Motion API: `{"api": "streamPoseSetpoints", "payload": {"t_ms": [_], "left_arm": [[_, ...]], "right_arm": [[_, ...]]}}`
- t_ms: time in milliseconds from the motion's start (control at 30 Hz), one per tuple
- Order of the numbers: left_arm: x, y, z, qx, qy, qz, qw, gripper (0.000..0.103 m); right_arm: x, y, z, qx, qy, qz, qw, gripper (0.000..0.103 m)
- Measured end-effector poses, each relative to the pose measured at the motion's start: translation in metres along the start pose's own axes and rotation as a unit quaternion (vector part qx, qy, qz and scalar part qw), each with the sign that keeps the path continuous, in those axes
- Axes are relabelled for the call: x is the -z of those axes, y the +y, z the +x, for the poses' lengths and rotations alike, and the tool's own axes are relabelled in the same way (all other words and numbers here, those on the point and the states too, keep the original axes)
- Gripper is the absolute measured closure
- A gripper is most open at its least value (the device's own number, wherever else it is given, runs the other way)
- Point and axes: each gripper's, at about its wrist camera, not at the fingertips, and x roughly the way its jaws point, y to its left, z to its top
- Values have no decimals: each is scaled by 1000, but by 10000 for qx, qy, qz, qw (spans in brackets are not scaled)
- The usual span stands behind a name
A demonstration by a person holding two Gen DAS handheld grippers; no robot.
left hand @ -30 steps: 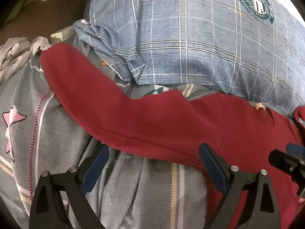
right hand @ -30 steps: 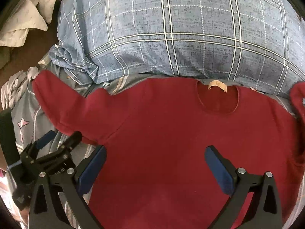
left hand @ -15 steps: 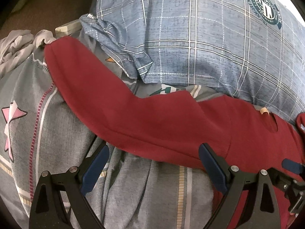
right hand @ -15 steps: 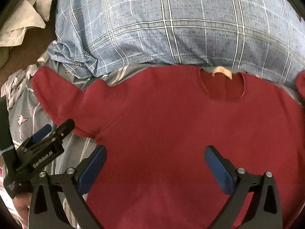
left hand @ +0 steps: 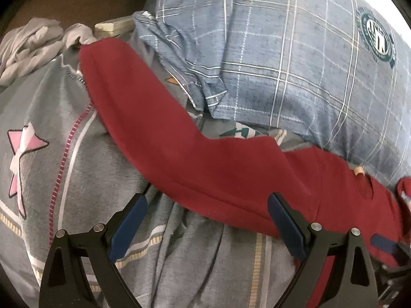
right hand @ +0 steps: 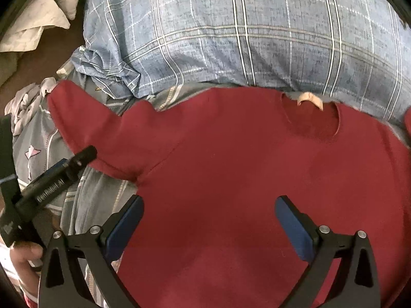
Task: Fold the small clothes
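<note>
Grey striped bedding with a pink star print (left hand: 64,138) covers the work surface, with brown floor showing at the far left. Crumpled pale grey cloth (left hand: 28,43) lies at the far left edge of the bed. A dark red long-sleeved top (right hand: 251,174) lies spread flat, front up, on the bedding, neck opening toward the far side with a tan label (right hand: 309,98) at the collar. Its left sleeve (left hand: 143,118) extends diagonally to the far left, cuff just beside the crumpled cloth. A large blue plaid pillow (right hand: 244,33) sits along the far side, touching the top's shoulder line; a round green emblem (left hand: 377,41) marks its right end. The left gripper (left hand: 206,215) hovers at the sleeve's near edge, fingers spread wide, holding nothing. The right gripper (right hand: 209,217) hovers over the torso of the top, fingers likewise wide apart and empty. A hand (right hand: 25,256) grips the left tool at the near left.
</note>
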Motion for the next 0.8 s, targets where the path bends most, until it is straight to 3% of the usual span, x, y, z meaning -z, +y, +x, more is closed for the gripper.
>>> {"api": "streamPoseSetpoints", "payload": {"t_ms": [333,433,533,667,800], "left_arm": [[-3,7,-3,128,-16,-140,9998,11],[-11,17,-12,461,96,-304,9984,23],[-32,39,-37,779,-95,-589,9952,24],[-78,72,-62,539,-382,-787,9947,24],[-128,101,-70,-43,-547,-760,9956,22]], "right_arm": [[-3,5,-1,10,-13,-91,10000,2],[2,1,2,-31,123,-28,9999,2],[7,-3,-3,-82,193,-66,9998,2],[16,-11,-19,15,73,-158,9998,0],[30,-26,-17,-168,180,95,9997,0]]}}
